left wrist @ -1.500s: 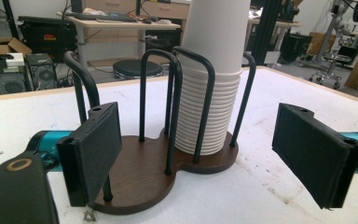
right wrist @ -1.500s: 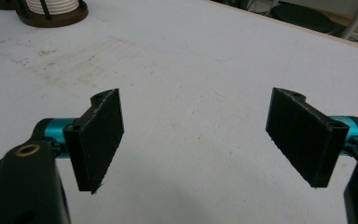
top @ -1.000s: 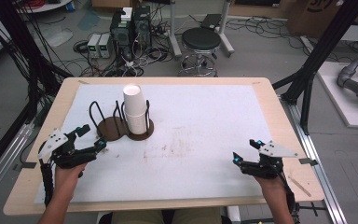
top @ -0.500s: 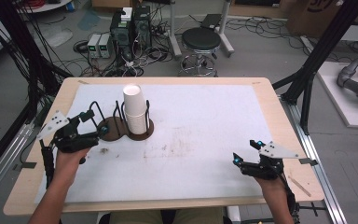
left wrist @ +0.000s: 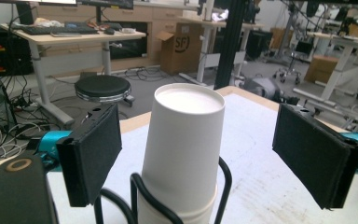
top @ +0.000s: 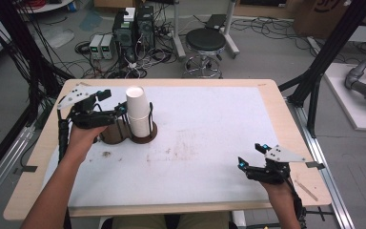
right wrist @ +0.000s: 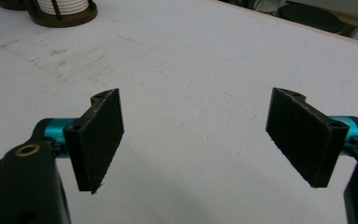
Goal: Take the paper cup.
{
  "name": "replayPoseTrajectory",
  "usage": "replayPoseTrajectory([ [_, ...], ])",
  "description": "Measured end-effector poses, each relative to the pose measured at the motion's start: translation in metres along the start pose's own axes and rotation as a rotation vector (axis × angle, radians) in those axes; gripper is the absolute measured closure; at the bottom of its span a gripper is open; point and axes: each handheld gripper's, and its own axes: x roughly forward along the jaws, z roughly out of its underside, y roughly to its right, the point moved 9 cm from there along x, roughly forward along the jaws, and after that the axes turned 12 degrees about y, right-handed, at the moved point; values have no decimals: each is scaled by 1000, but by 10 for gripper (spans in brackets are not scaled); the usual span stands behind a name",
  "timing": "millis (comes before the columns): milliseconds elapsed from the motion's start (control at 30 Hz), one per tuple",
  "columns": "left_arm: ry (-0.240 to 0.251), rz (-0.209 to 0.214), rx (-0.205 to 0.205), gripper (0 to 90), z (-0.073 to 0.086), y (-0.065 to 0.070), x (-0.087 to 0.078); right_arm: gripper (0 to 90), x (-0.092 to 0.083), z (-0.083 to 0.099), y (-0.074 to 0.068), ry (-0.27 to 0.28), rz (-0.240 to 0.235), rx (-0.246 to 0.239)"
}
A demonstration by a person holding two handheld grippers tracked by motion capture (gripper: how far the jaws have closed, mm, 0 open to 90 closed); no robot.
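A stack of white paper cups (top: 138, 113) stands upside down in a black wire holder with a round brown base (top: 147, 131) at the table's back left. My left gripper (top: 116, 107) hovers just left of the stack at the height of the top cup, open. In the left gripper view the top cup (left wrist: 185, 140) rises between the two wide-apart pads (left wrist: 92, 151), touching neither. My right gripper (top: 251, 156) rests near the front right of the table, open, and in the right gripper view (right wrist: 200, 135) nothing lies between its pads.
A second round brown base (top: 110, 135) sits left of the cup holder, under my left hand. A white mat (top: 205, 129) with faint scuffs covers most of the wooden table (top: 286, 119). A stool (top: 205, 43) and computers stand beyond the far edge.
My left gripper has risen and moved toward the back and right, from the table's left side up to the top of the cup stack. The right gripper has stayed put.
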Motion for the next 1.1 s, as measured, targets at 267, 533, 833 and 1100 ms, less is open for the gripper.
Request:
replayPoseTrajectory([
  [267, -55, -2, -6, 155, 0, -9, 31, 194, -1, 1, 1, -1, 0, 3],
  [533, -115, 1, -27, 155, 16, -9, 52, 194, 0, 2, 0, -6, -4, 7],
  [833, -149, 17, -34, 271, 27, -8, 63, 194, 0, 2, 1, -5, -6, 6],
  [1100, -137, 30, -18, 322, 19, -6, 64, 194, -1, 3, 1, -6, -3, 13],
])
